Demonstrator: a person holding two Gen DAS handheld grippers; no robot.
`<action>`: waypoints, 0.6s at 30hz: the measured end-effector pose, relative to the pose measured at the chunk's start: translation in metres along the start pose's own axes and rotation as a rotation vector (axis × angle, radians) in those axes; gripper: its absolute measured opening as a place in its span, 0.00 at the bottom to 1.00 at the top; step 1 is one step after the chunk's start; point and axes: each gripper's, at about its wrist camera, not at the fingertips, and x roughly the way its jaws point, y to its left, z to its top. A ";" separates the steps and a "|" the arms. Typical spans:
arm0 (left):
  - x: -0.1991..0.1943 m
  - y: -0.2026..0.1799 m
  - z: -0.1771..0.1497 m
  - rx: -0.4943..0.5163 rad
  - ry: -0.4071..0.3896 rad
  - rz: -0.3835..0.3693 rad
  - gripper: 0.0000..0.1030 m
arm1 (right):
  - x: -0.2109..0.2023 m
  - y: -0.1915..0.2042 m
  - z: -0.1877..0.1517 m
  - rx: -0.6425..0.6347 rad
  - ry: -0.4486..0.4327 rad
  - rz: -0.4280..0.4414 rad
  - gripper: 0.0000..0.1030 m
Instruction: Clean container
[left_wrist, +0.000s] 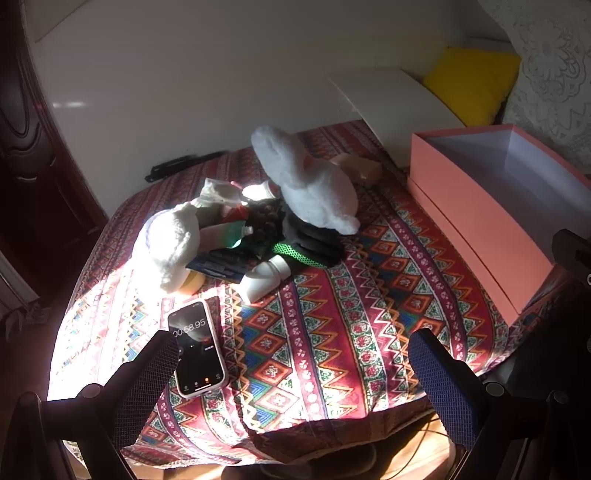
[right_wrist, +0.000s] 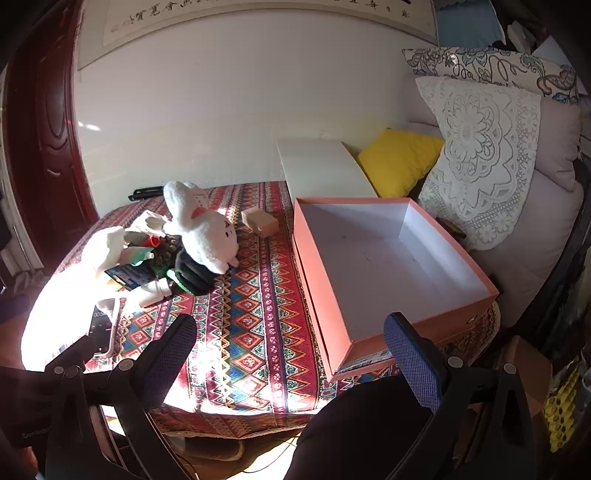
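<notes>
A pink box (left_wrist: 476, 218) (right_wrist: 321, 280) with a white, bare inside lies open on the right of a patterned cloth table. A heap of items sits at the left: a white plush rabbit (left_wrist: 306, 181) (right_wrist: 207, 229), a second white plush (left_wrist: 170, 243), black fabric with a green band (left_wrist: 310, 243), a white bottle (left_wrist: 264, 280) and small tubes. My left gripper (left_wrist: 291, 365) hovers open over the table's near edge. My right gripper (right_wrist: 290, 354) is open too, its right finger in front of the box's near corner. Neither holds anything.
A phone (left_wrist: 197, 350) showing a timer lies near the left front edge. A small tan box (right_wrist: 260, 221) sits behind the rabbit. A white board (right_wrist: 325, 170), yellow cushion (right_wrist: 399, 162) and lace pillow (right_wrist: 484, 155) stand behind the pink box. A dark door (right_wrist: 40, 129) is at left.
</notes>
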 end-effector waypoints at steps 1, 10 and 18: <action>-0.001 -0.001 0.000 0.000 -0.002 -0.003 0.99 | 0.000 0.000 0.000 0.001 0.001 0.000 1.00; -0.005 -0.003 0.002 -0.003 -0.009 -0.020 0.99 | -0.005 0.000 0.001 -0.001 -0.010 -0.009 1.00; -0.015 -0.008 0.005 -0.004 -0.068 -0.018 0.96 | -0.005 -0.003 0.000 0.009 -0.008 -0.025 1.00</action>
